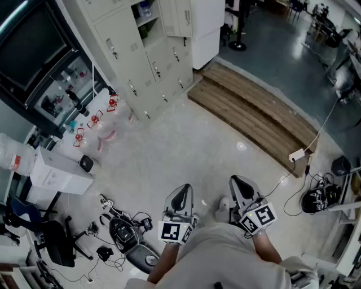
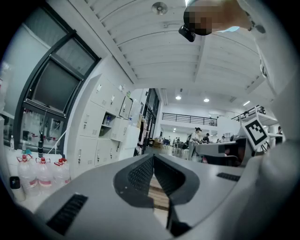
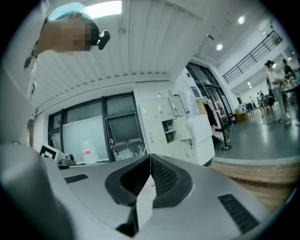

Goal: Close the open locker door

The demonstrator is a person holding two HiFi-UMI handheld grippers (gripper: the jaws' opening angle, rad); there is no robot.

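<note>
A cream bank of lockers [image 1: 144,62] stands across the floor at the top of the head view. One upper compartment [image 1: 148,20] is open, with small items on its shelf, and its door [image 1: 176,17] is swung out beside it. Both grippers are low near my body, far from the lockers. My left gripper [image 1: 183,190] and right gripper [image 1: 240,182] are shut with nothing in them. In the left gripper view the lockers [image 2: 96,136] are at the left, beyond the shut left gripper [image 2: 153,157]. In the right gripper view the open compartment [image 3: 169,130] shows past the shut right gripper [image 3: 150,157].
Water bottles [image 1: 96,121] with red caps stand left of the lockers. A wooden step [image 1: 254,118] runs to the right of them. A white box [image 1: 56,172], an office chair [image 1: 51,237] and cabled gear [image 1: 124,231] lie at the left. A helmet [image 1: 318,197] lies at the right.
</note>
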